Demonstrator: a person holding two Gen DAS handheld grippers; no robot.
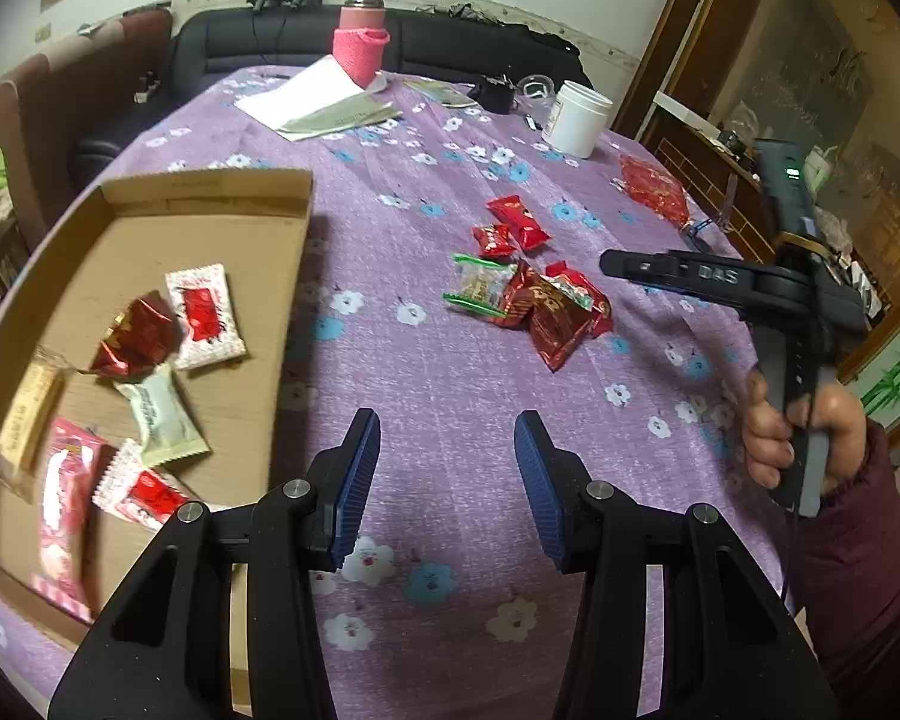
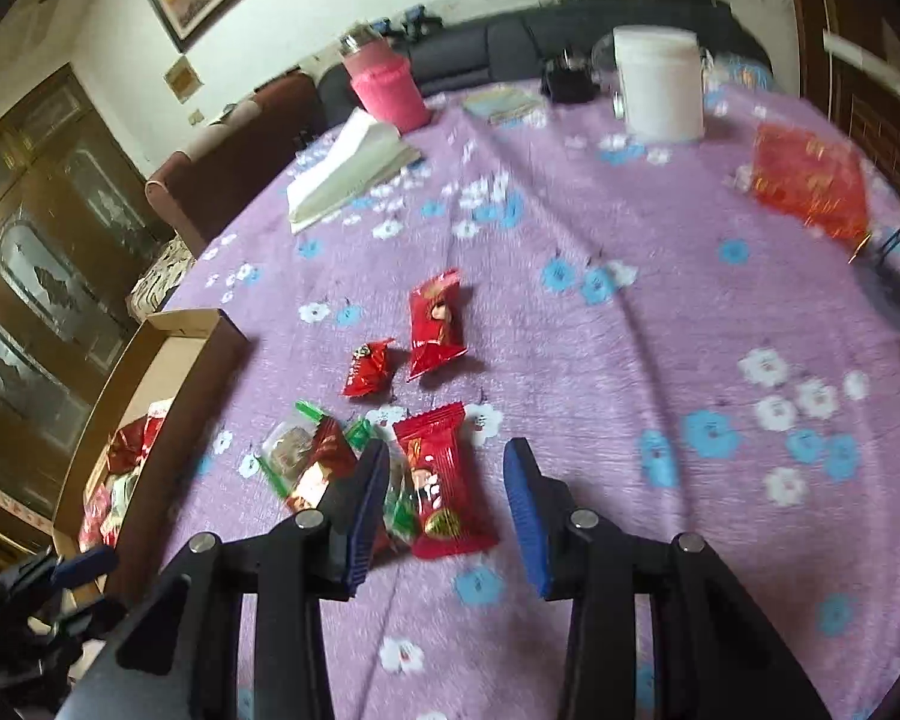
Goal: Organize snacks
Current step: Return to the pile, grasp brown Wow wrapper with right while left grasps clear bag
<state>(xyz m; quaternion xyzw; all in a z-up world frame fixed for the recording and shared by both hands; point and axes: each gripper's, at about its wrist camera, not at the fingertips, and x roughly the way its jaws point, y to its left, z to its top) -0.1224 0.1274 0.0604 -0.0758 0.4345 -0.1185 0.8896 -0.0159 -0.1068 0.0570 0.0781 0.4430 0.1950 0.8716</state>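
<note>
while the left wrist view looked down over a purple flowered tablecloth (image 1: 438, 372), a shallow cardboard box (image 1: 210, 192) filled the left side of the frame, holding several wrapped snacks: a white and red packet (image 1: 205, 315), a dark red foil one (image 1: 135, 339) touching it, a cream packet (image 1: 162, 417) below them, a tan bar (image 1: 27, 420) at the far left and a pink packet (image 1: 63, 492) in the lower left corner. the left gripper (image 1: 447, 486) stood at the bottom centre with its blue pads spread apart and nothing between them, just right of the box's near wall. right of centre lay a pile of loose snacks (image 1: 531, 303) on the cloth, with two small red packets (image 1: 510, 228) just above it. at the top centre stood a pink flask (image 1: 360, 39) beside white papers (image 1: 315, 99), and a white jar (image 1: 577, 117) stood to the upper right. at the right edge a hand (image 1: 810, 438) held the other gripper's handle. in the right wrist view, the box (image 2: 180, 324) showed at the left edge, blurred. the right gripper (image 2: 447, 504) sat at the bottom centre, fingers spread wide, with a red snack packet (image 2: 441, 480) lying on the cloth between them, though i could not tell whether either pad touched it. a green-edged packet (image 2: 297, 450) lay just left of the left finger. a flat red bag (image 2: 810, 186) lay in the upper right of that frame, blurred.
</note>
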